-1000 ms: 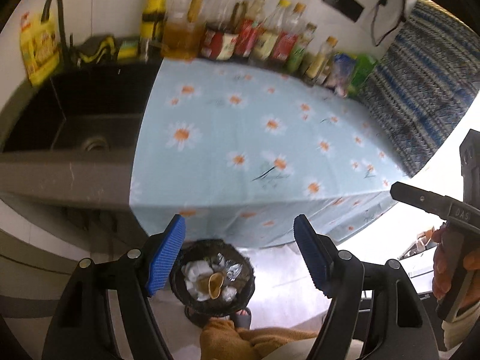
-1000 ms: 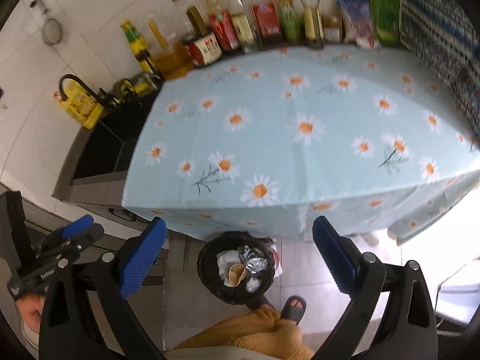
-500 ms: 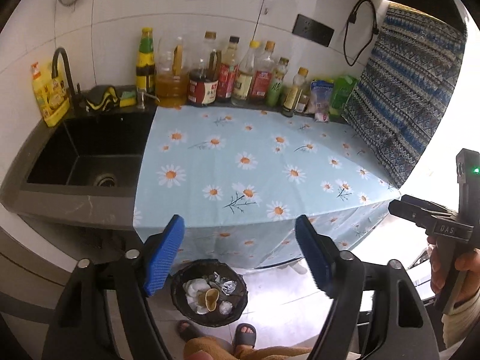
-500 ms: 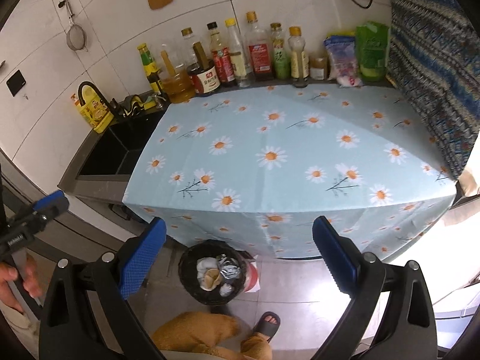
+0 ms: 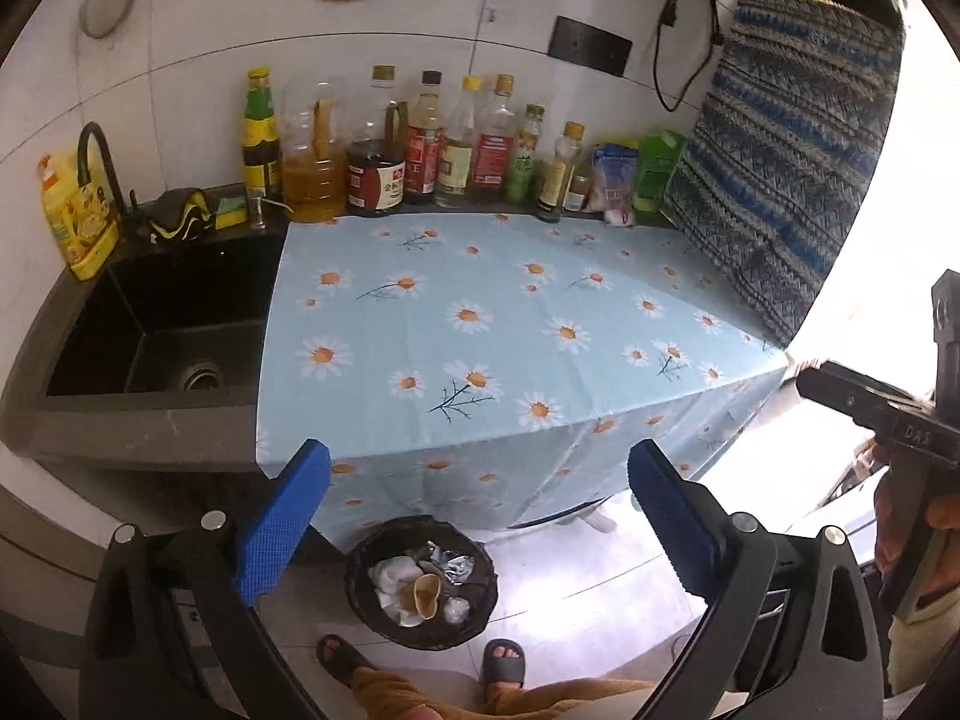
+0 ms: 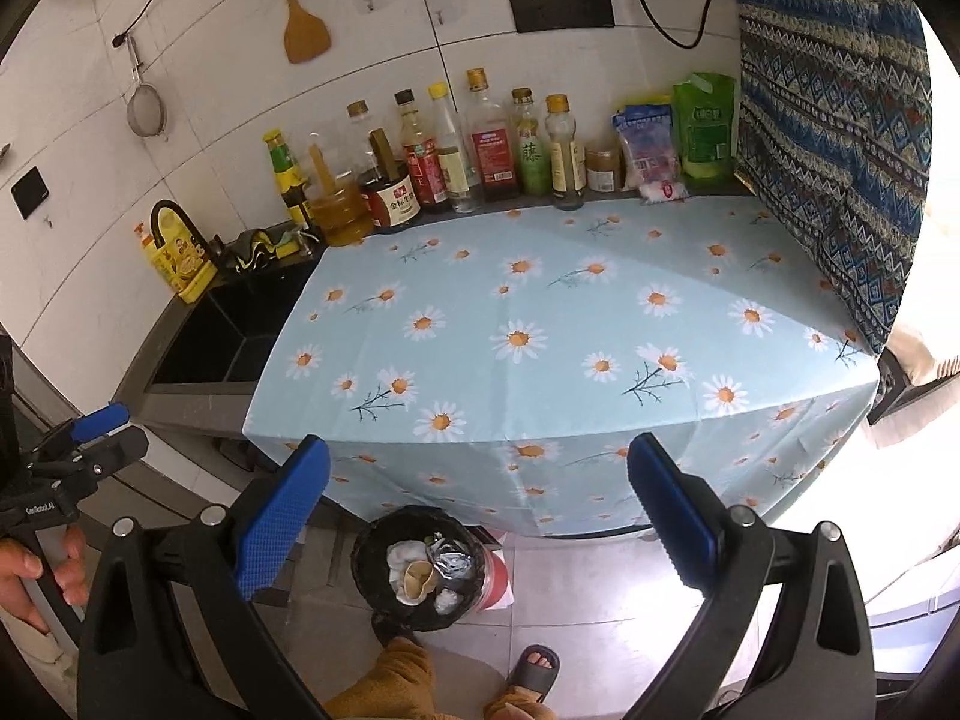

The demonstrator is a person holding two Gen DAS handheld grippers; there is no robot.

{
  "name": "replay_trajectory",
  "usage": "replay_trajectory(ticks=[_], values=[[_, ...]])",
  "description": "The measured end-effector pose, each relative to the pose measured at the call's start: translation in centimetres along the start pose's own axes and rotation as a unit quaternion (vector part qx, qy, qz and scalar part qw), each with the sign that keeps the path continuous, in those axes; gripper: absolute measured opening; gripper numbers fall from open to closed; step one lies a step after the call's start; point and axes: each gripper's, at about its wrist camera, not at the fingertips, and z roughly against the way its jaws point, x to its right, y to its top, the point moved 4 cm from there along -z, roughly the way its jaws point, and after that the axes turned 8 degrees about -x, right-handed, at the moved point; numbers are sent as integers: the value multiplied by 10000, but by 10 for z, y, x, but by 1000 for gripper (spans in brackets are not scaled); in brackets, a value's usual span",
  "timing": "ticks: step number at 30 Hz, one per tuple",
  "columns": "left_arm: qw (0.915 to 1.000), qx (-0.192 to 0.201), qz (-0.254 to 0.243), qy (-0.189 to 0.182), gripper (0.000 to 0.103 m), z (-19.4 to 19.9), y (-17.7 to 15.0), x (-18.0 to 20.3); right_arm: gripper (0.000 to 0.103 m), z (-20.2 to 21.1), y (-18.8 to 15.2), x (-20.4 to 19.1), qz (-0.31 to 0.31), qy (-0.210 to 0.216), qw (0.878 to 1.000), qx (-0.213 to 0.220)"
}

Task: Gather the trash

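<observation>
Both grippers, left gripper (image 5: pixel 477 510) and right gripper (image 6: pixel 478 510), have risen off the bin (image 5: pixel 421 582) with jaws wide and empty, left's just opening; trash (image 5: pixel 420 585) sits inside, near desk (image 5: pixel 480 330) bare, so collection looks done.

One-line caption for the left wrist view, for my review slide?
Open left claw above a floor bin holding crumpled trash, daisy tablecloth beyond.

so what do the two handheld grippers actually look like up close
Both match: black plastic frames with silver screw heads, each arm ending in fingers faced with blue, fine-textured pads. The left gripper and right gripper look alike in their own cameras. Seen from the side, the right one's handle carries small white lettering, as does the left one's. The person wears mustard-coloured trousers and dark slide sandals.
</observation>
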Motion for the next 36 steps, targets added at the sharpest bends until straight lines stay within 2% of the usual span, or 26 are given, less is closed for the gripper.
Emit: replay_trajectory(ticks=[6, 10, 13, 18, 27, 36], values=[[9998, 137, -58, -101, 96, 5, -3, 7, 98, -4, 3, -10, 145, 26, 9999, -50], [9997, 158, 92, 165, 96, 7, -5, 6, 98, -9, 3, -14, 238, 49, 9996, -108], [9996, 155, 215, -48, 96, 8, -7, 4, 98, -12, 2, -17, 300, 60, 9994, -151], [9997, 138, 191, 51, 96, 6, -8, 4, 98, -12, 2, -20, 394, 71, 9990, -178], [9998, 77, 184, -78, 96, 2, -7, 5, 98, -12, 0, -17, 343, 119, 9992, -183], [9998, 75, 194, -36, 96, 0, -5, 6, 98, -15, -3, -11, 251, 107, 9994, -232]])
